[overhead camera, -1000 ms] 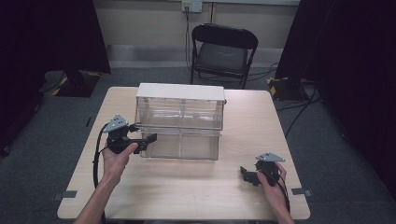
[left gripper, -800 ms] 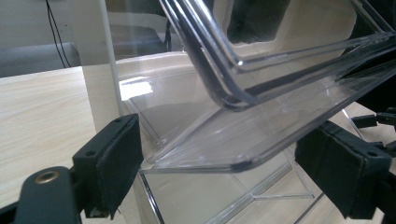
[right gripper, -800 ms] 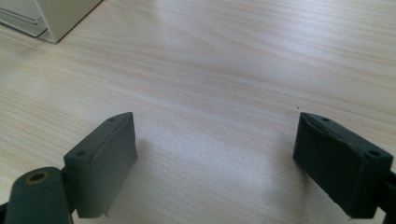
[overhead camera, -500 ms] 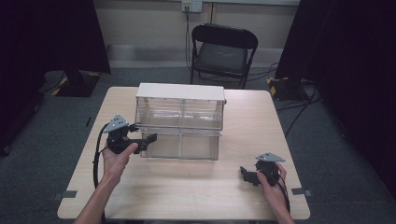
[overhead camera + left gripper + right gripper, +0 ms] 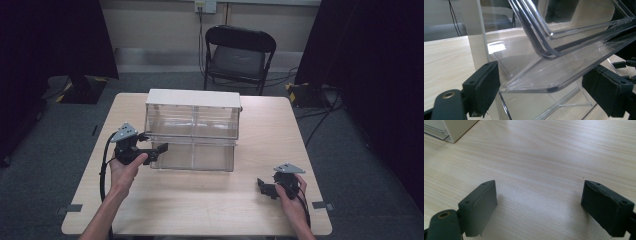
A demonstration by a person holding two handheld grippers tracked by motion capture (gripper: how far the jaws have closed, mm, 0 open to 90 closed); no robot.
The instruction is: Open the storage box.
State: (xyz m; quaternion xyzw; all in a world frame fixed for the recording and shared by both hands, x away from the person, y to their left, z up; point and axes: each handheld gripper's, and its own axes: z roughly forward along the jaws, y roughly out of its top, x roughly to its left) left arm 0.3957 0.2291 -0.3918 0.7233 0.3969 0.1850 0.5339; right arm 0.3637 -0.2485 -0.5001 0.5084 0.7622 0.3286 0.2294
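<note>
Drawer: clear plastic, in our drawer cabinet.
Left gripper: our jaws apart, straddling drawer's front edge.
Right gripper: jaws apart, well right of cabinet on table.

bright table — dark, soft surroundings

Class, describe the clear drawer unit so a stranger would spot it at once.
Start at the wooden table in front of the black folding chair. At its middle stands the clear drawer unit: see-through plastic walls, a white top, the left gripper at its front left corner.
</note>
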